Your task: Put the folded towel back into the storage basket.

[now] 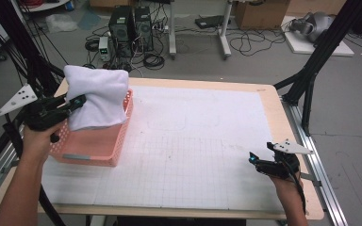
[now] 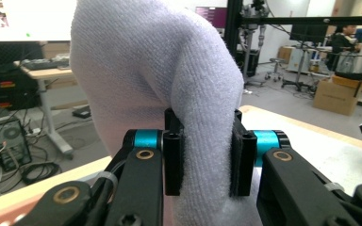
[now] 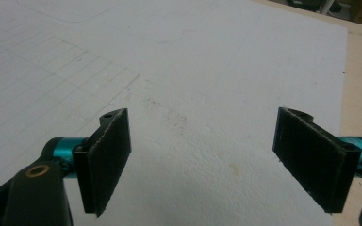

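A white folded towel hangs above the pink plastic basket at the table's left. My left gripper is shut on the towel's near edge and holds it up. In the left gripper view the towel bulges upward from between the two black pads, which pinch a fold of it. My right gripper rests low near the table's right front, open, with nothing between its jaws. In the right gripper view its fingertips stand wide apart over the bare white mat.
A white gridded mat covers the wooden table. Black frame legs rise at the right rear and left. Computers and cables lie on the floor behind the table.
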{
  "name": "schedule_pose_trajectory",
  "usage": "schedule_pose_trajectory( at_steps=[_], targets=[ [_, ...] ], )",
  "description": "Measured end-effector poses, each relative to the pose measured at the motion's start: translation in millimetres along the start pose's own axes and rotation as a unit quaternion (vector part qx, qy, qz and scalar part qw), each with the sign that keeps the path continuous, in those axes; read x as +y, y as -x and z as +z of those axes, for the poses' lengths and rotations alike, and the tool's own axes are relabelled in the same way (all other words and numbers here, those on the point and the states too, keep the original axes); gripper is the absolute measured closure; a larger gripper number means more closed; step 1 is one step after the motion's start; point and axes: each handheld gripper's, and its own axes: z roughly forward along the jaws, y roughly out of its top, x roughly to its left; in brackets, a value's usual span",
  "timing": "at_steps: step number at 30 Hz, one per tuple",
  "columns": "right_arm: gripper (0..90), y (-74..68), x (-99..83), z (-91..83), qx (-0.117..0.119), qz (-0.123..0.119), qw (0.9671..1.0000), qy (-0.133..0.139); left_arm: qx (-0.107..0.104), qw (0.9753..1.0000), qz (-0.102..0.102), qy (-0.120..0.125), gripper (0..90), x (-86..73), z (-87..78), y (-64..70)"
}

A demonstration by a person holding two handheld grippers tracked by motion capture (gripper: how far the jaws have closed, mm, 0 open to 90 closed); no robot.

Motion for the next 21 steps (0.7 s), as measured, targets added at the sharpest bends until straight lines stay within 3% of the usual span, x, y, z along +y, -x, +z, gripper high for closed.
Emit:
schedule_pose_trajectory(
  at_steps=[8,21],
  targets=[
    [18.5,-2.2,0.4,2.0,0.001,-0.002,1.0000,-0.003,0.005,0.9999,-0.008,-0.012,72.4,-9.4,-17.2,-10.3],
    [18.5,-2.0,-0.2,2.9,0.002,-0.005,1.0000,-0.006,-0.007,0.9990,-0.022,-0.039,72.3,-37.5,-21.0,-17.3]
  ],
)
